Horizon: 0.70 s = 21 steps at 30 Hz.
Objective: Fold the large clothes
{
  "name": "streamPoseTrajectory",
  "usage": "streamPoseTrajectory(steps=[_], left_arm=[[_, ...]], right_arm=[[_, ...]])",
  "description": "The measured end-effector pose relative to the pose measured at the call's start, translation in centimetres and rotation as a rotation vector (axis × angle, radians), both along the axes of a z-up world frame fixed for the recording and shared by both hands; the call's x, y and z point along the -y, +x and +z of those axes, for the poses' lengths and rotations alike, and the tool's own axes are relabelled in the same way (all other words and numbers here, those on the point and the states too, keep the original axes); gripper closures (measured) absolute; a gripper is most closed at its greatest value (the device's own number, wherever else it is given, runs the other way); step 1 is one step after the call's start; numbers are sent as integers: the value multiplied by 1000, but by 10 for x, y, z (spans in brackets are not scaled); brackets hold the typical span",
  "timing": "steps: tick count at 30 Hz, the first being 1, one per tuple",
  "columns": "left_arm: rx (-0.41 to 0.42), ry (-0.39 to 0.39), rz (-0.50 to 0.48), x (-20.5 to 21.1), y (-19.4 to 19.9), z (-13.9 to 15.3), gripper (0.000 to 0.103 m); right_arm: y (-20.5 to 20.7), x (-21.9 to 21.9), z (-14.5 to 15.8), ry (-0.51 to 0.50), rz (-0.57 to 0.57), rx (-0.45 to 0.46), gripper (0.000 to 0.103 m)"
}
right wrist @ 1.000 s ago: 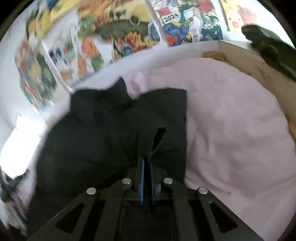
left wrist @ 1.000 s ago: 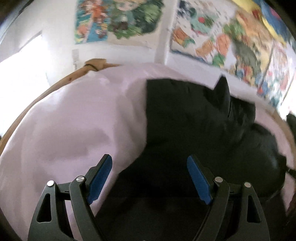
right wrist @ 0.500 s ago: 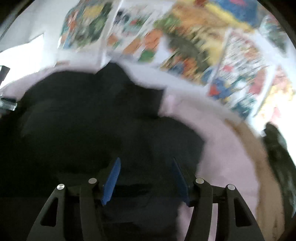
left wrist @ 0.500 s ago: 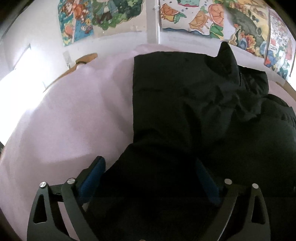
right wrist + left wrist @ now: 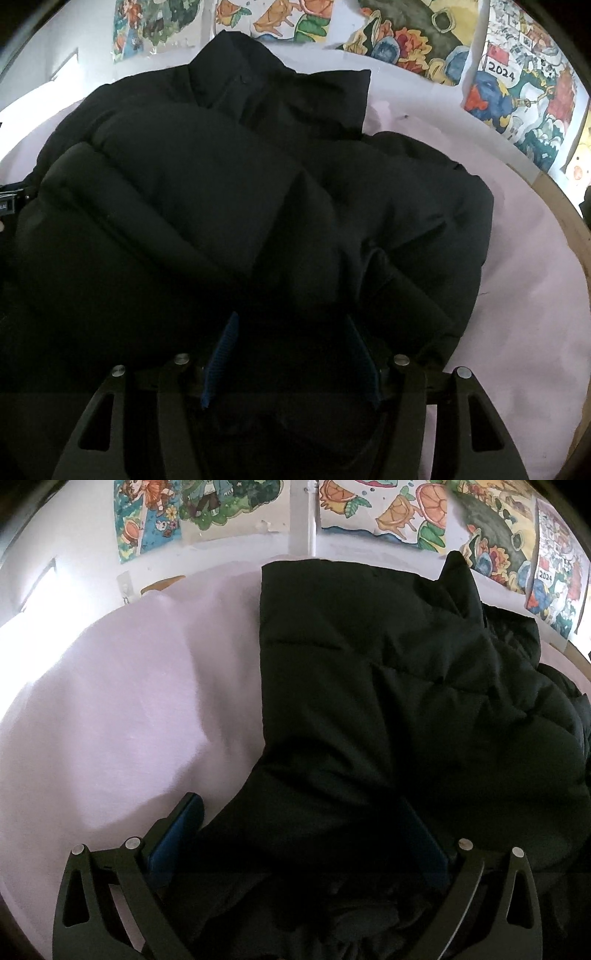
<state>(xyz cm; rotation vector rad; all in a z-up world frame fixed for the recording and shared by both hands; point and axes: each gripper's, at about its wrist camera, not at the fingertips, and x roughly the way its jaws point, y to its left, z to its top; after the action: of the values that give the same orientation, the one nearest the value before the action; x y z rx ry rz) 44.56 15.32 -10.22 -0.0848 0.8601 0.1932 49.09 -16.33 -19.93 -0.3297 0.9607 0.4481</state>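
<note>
A black puffer jacket (image 5: 369, 683) lies rumpled on a pale pink sheet (image 5: 129, 701), its collar sticking up towards the wall. My left gripper (image 5: 303, 823) hangs low over the jacket's near left edge. Its jaws are opening wide, with dark fabric lying between them. The left pad (image 5: 181, 827) stands over the sheet, clear of the cloth. In the right wrist view the jacket (image 5: 184, 184) fills the middle. My right gripper (image 5: 291, 347) is open just above a quilted fold and its blue pads (image 5: 221, 350) grip nothing.
Colourful posters (image 5: 388, 506) cover the white wall behind the bed. A wooden frame edge (image 5: 565, 229) curves round the sheet on the right. Bare pink sheet (image 5: 524, 295) lies to the right of the jacket, and more lies to its left.
My right gripper let go of the fold of jacket it pinched, opened, rolled and sank towards the cloth. My left gripper widened its jaws and dropped closer to the jacket's edge.
</note>
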Motion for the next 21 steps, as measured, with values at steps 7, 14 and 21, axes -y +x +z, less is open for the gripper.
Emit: streamPoseTrajectory(steps=[7, 14, 21], left_arm=[[22, 17, 48, -6, -9, 22, 1], [127, 36, 6, 9, -17, 84, 1], [174, 56, -191, 52, 45, 137, 1]], right_arm=[[-9, 6, 22, 45, -38, 15, 37], [0, 15, 70, 239, -73, -6, 31], [38, -4, 109, 312, -82, 33, 21]])
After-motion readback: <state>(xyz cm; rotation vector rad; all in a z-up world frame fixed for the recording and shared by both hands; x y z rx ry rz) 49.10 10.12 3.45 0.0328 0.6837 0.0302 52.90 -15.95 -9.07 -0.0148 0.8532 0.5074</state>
